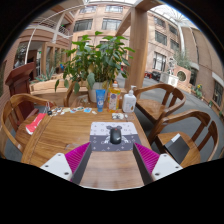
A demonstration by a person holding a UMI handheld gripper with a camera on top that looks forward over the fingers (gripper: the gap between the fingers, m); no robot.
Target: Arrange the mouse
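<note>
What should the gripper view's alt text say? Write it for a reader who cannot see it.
A dark computer mouse sits on a gray mouse pad on a round wooden table, just ahead of the open gripper, whose jaws stand apart. Beyond it stand a blue cup, a white bottle and a leafy potted plant, with wooden chairs around.

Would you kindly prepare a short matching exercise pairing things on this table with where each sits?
Things:
1. mouse
2. mouse pad
3. red packet
4. potted plant

Places:
a. at the table's far edge
b. near the table's left side
c. on the mouse pad
d. just ahead of the open hand-held gripper

Pairs: 1-c, 2-d, 3-b, 4-a
</note>
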